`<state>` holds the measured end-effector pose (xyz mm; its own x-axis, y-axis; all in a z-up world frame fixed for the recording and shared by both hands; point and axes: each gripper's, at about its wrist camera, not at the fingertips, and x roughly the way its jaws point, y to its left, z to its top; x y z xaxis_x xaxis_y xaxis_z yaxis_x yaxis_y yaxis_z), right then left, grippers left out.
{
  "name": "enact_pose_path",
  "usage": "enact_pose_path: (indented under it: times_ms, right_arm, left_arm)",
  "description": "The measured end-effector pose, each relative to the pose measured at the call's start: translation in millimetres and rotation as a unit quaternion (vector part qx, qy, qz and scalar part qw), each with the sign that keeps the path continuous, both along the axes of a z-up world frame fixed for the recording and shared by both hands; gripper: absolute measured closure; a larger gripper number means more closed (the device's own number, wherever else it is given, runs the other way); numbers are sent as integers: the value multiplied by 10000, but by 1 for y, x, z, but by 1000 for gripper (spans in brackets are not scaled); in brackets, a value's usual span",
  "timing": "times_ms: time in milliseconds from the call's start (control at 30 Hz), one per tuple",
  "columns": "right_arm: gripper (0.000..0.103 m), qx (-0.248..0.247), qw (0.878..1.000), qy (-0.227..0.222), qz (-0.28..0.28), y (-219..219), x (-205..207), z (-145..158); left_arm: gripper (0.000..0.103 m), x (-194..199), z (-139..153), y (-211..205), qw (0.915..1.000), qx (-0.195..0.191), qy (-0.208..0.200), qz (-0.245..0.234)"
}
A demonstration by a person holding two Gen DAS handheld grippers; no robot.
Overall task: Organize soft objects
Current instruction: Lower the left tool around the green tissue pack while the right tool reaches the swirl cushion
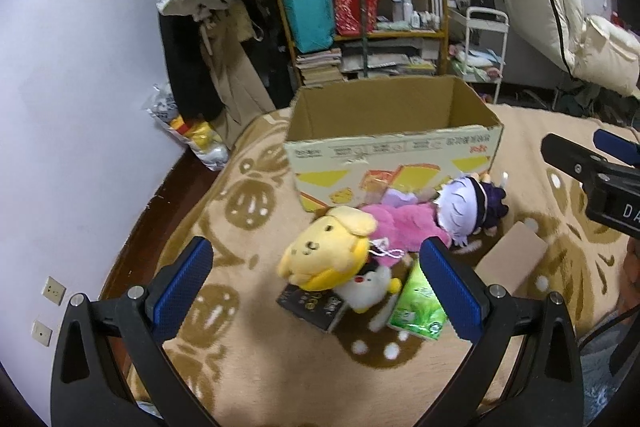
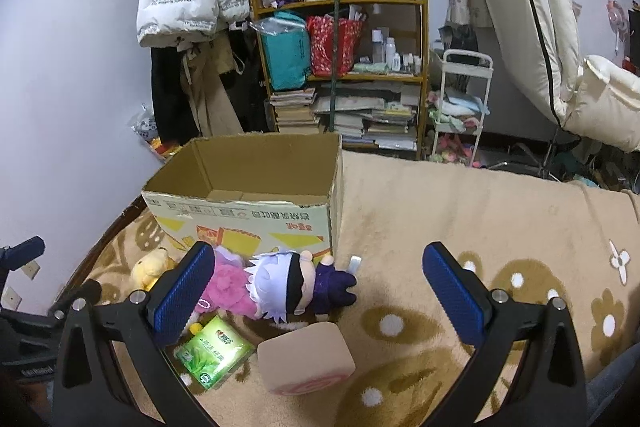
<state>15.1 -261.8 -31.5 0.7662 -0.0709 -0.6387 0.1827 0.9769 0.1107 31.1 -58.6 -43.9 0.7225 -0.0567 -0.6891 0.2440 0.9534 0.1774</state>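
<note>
Both tools hang open and hold nothing: the left tool [image 1: 316,283], the right tool [image 2: 318,285]. The white-haired doll [image 2: 296,287] lies just in front of the cardboard box [image 2: 248,215], its long axis along the box's front wall, with the yellow dog plush [image 1: 324,253] near its head end.

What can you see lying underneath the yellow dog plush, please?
The yellow dog plush rests on a black box and a small white plush. How far either reaches beneath it is hidden.
</note>
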Motion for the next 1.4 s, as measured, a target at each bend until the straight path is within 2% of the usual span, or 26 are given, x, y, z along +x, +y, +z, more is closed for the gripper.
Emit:
enact_pose_path:
  times_ms: [167,300,533,733,1000,1200,1333,1400]
  right_arm:
    - [0,36,9993,371,-5,-5,11,-9]
    - [0,330,9963,787,79,-10,20,-22]
    - [0,394,9911,1260,183,-7,31,-45]
    - [0,416,9860,1603,176,-6,37,-59]
    - [0,535,9749,2156,175,-6,42,-83]
    - [0,928,9611,2597,118,-12,43,-105]
    - [0,954,9582,2693,173,-12,43,-111]
    - [5,1014,9552,2765,296,-11,44,-114]
  left_arm:
    - [1,7,-15,-20,9994,13,285,-208]
    - [1,7,-27,-31,9979,140,448,-448]
    - [1,5,-47,-43,9943,223,702,-772]
    - [1,13,-66,-47,9912,120,1073,-772]
    - [1,19,-92,-56,9847,221,1531,-798]
    - [1,16,-108,-64,9802,421,1719,-891]
    - [1,17,-117,-67,9777,457,1839,-906]
    - [2,18,-118,-67,9778,407,1831,-934]
